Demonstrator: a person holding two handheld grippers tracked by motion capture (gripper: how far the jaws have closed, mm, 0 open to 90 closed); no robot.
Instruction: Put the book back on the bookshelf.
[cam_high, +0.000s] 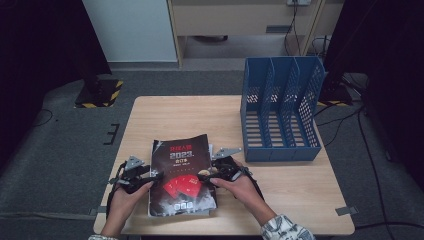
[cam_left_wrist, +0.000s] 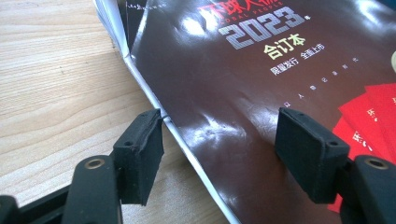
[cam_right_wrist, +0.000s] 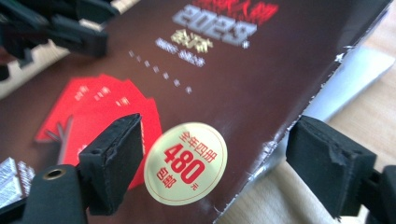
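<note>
Your magazine (cam_high: 181, 175) has a glossy dark brown-black cover with silver-grey "2023" lettering, red envelope shapes and a cream round sticker printed in red (the "480" is plain in the right gripper view). Your fingers (cam_left_wrist: 140, 154) are matte black. The tabletop (cam_high: 200, 115) is pale wood grain, and the file rack (cam_high: 280, 110) is blue with perforated dividers.

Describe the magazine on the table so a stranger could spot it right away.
On the wooden table, left of the blue file rack, lies the magazine. Its glossy dark cover shows 2023, red cards and a round 480 sticker.
</note>
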